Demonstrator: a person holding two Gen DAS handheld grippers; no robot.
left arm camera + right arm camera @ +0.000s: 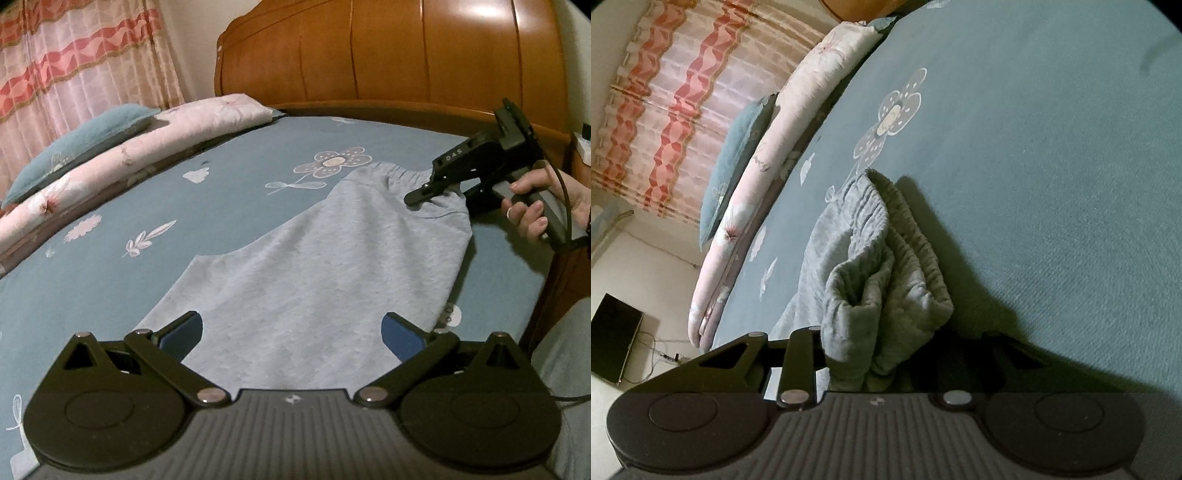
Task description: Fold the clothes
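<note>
Grey sweatpants [317,266] lie spread flat on the blue bed sheet [147,206]. Right tongs [430,194] pinch the elastic waistband [886,258]; left tongs [291,336] hover spread apart above the leg end.

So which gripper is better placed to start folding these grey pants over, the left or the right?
Right, probably. The right gripper is shut on the grey pants at the elastic waistband, ready to carry it over. The left gripper is open above the other end, holding nothing.
</note>
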